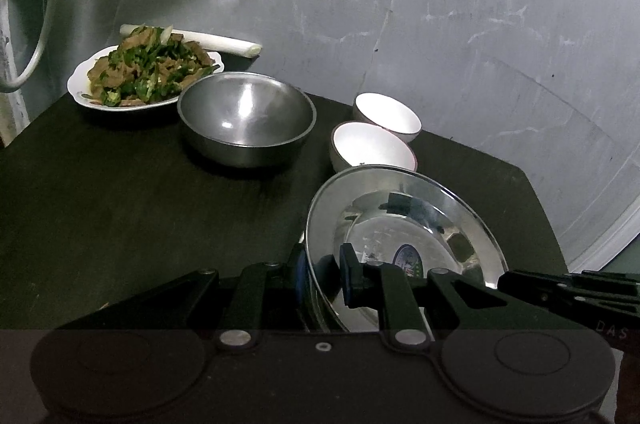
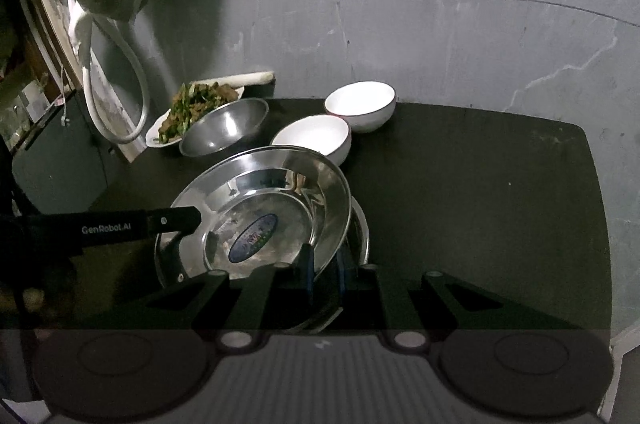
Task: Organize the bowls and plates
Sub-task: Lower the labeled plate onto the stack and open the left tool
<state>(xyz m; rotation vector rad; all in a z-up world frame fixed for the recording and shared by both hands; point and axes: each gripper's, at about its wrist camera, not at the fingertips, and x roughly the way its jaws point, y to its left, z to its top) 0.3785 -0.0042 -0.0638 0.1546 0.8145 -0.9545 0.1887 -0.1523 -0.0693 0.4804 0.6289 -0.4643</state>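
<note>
Here my left tool and right tool each pinch the steel plate by opposite rims, tilted just before the white bowls. Light, stiff, slippery: I judge rim grips best.

On the table a steel plate sits tilted at the near edge, over a second plate. Just behind it stand two small bowls, one behind the other. A metal bowl lies to their left, with a plate of food farther left and a leek behind that.
</note>
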